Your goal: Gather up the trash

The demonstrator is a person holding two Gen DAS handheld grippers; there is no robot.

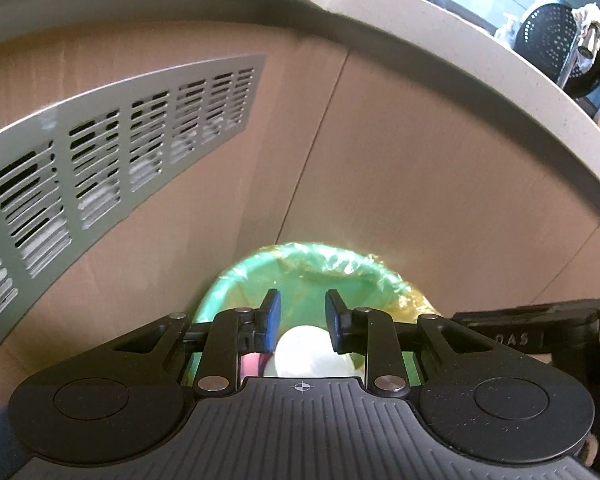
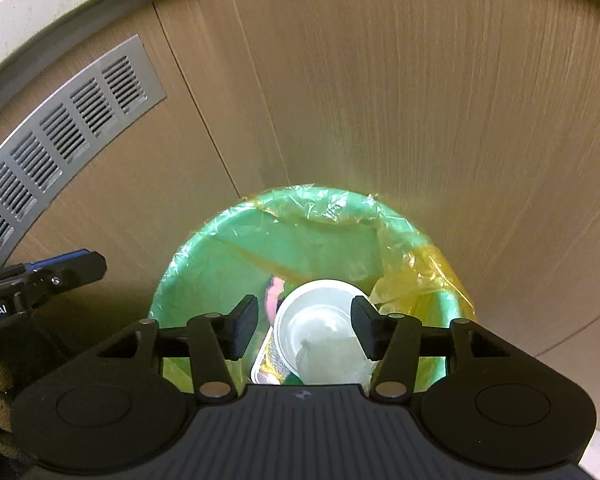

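A green trash bin [image 2: 228, 240] lined with a yellowish plastic bag stands against a brown cabinet front. Inside it lies a white plastic cup [image 2: 320, 332] with crumpled paper in it, on top of a foil tray and a pink scrap [image 2: 274, 294]. My right gripper [image 2: 304, 330] is open above the bin, fingers either side of the cup but not touching it. My left gripper [image 1: 303, 320] is open and empty above the bin [image 1: 300, 264], with the white cup [image 1: 308, 352] below it. The left gripper also shows at the left of the right wrist view [image 2: 60, 272].
A brown cabinet front [image 2: 380, 100] with a grey vent grille [image 2: 60, 136] rises behind the bin. A pale countertop edge [image 1: 460, 56] runs above, with a black colander [image 1: 552, 40] and bottles on it. The right gripper's body shows at the right of the left wrist view [image 1: 532, 320].
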